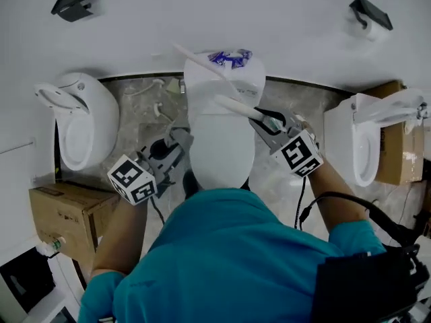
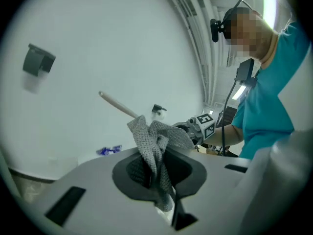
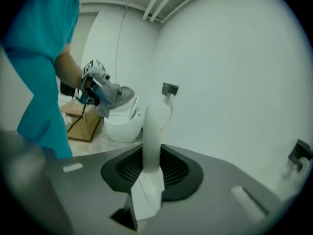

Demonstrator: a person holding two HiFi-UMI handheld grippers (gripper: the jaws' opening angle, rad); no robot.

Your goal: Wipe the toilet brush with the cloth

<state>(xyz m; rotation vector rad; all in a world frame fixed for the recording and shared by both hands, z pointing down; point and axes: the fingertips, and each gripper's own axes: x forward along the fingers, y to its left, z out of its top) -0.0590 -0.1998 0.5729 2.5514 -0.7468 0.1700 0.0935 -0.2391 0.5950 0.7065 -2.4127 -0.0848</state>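
Grey cloth [image 2: 155, 148]: bunched up and clamped between the jaws of the left gripper [image 2: 157, 175]. In the head view it sits left of centre, just beside the lid of the middle toilet [image 1: 222, 150].
White toilet brush [image 3: 150, 141]: the right gripper [image 3: 152, 174] has its jaws closed on the handle. In the head view the shaft runs up and to the left from that gripper, right of centre, over the toilet.
Brush head: no bristles can be made out in any view, so I cannot tell which end carries them.
Contact: in the head view the cloth and handle are apart, with the toilet lid between them. In the left gripper view the cloth overlaps the shaft near the middle of the frame, which looks like one passing behind the other rather than a touch.
Done so far: both things are in hand, each firmly gripped and raised in front of the person.
Left to do: by my judgement the whole wipe. The cloth has yet to meet the handle, close round it and run along its length.
Watch for: the cloth is held by a small pinch, so it may slip during rubbing.
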